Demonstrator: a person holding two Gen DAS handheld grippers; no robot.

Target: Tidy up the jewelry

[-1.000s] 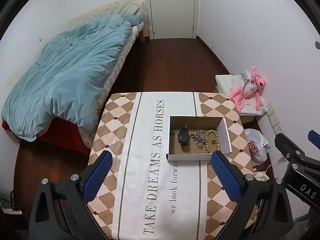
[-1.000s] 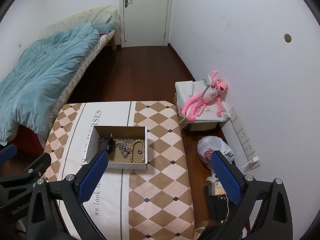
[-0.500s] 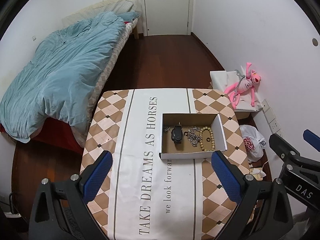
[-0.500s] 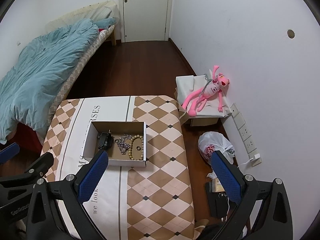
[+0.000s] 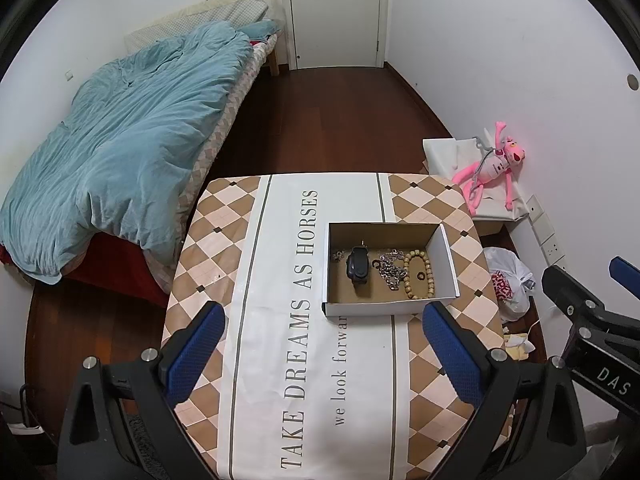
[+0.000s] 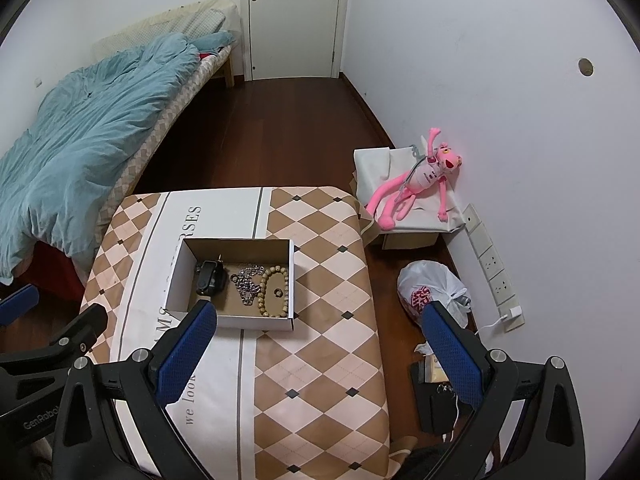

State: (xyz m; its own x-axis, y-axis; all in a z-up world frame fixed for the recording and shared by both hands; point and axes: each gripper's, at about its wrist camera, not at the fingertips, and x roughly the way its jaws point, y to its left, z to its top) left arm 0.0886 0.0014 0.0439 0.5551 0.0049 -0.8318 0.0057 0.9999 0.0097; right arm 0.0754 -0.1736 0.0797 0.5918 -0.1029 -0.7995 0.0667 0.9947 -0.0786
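An open cardboard box (image 5: 442,254) (image 6: 290,276) sits on the table. Inside lie a black watch (image 5: 357,267) (image 6: 208,278), a silver chain (image 5: 390,270) (image 6: 247,282), a wooden bead bracelet (image 5: 418,276) (image 6: 273,290) with a small dark ring inside its loop, and small silver pieces (image 5: 337,256). My left gripper (image 5: 324,354) is open and empty, held high above the table's near side. My right gripper (image 6: 320,354) is open and empty, above the table's right edge.
The table (image 5: 248,280) has a checked cloth with a white printed runner. A bed with a blue duvet (image 5: 120,140) stands to the left. To the right are a pink plush toy (image 6: 416,178) on a box, a plastic bag (image 6: 432,290) and wall sockets (image 6: 494,266).
Both grippers have drawn back and risen a little, so the table and box sit lower and farther in view. The box and jewelry have not moved.
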